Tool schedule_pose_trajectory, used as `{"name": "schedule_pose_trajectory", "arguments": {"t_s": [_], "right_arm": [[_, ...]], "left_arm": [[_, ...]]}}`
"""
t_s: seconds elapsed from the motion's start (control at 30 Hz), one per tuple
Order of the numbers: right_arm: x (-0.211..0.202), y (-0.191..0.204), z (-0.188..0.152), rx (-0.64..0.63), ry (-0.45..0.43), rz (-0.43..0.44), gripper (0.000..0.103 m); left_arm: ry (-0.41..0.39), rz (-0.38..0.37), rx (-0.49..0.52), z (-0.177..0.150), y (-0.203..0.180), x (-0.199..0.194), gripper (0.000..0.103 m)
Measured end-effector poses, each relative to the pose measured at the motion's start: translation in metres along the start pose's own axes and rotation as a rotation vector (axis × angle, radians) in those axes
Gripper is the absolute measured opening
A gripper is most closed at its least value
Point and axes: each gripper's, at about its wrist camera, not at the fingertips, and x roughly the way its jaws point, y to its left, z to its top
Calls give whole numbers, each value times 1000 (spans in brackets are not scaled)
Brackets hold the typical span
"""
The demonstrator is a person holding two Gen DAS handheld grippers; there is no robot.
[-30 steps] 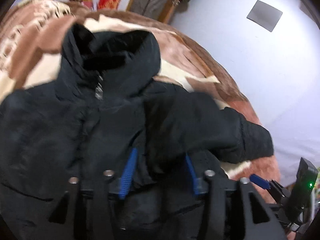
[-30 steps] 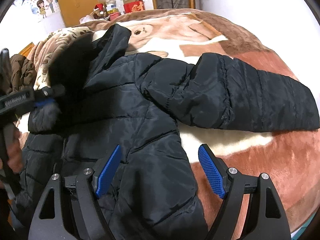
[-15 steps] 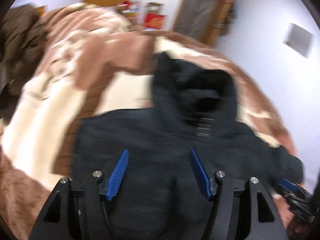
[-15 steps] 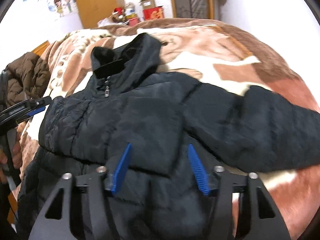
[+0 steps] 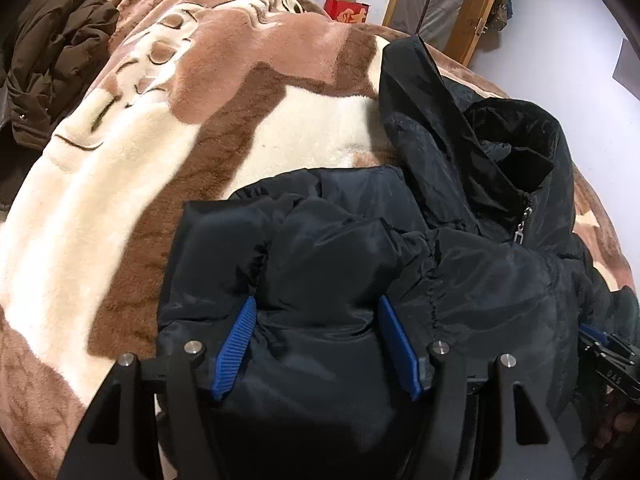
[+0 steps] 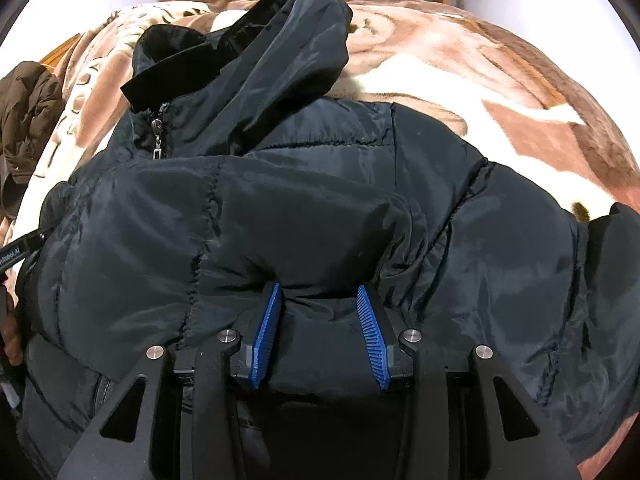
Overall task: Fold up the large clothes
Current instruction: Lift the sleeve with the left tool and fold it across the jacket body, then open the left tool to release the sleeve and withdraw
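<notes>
Left tool (image 5: 316, 344) and right tool (image 6: 320, 332) press low, each pinching jacket (image 6: 320, 208) fabric.

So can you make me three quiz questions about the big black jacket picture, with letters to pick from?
1. Where does the black jacket lie?
A. on a brown and cream blanket
B. on a hanger
C. on the floor

2. What colour are the pads of the left hand-held gripper?
A. red
B. blue
C. green

3. What is the right hand-held gripper doing?
A. hanging in the air
B. holding a shoe
C. pinching jacket fabric

Answers: 1 A, blanket shows all round the jacket; 2 B, the ribbed pads are blue; 3 C, a bunch of fabric sits between its fingers.
</notes>
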Motion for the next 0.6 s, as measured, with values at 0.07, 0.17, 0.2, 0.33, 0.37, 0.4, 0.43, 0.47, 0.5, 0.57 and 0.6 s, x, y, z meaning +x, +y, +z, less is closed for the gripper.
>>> {"name": "schedule_pose_trajectory", "arguments": {"t_s": [0.07,0.17,0.2,0.33,0.37,0.4,0.43,0.47,0.5,0.57,0.6], "right_arm": [[-18,-5,3,30,-7,10,40],[-54,-10,5,49,-111,34,40],[-60,-12,6,56,-133,40,40],[-41,-16,11,88,-84,62,40],[-30,-18,11,86,-58,58,40],[-14,-20,6,87,-23,58,40],[-8,-21,3,88,-17,66,40],[-5,-22,1,89,-24,72,40],[-6,-23,0,86,-31,74,40],[-12,-22,1,84,-26,67,40],[-18,-23,2,85,-26,63,40]], "left_arm": [[-12,-16,-4,7,4,-16,64],[-85,-52,-17,16,14,-47,64],[-109,-42,-11,20,17,-54,64],[-56,5,-32,23,32,-30,64],[-27,3,-45,20,34,-19,64],[-11,5,-46,14,34,-11,64],[-11,7,-37,11,33,-7,65],[-20,12,-26,8,31,-6,65],[-26,20,-19,8,30,-7,65],[-19,22,-24,10,30,-9,64],[-11,26,-26,11,29,-12,64]]}}
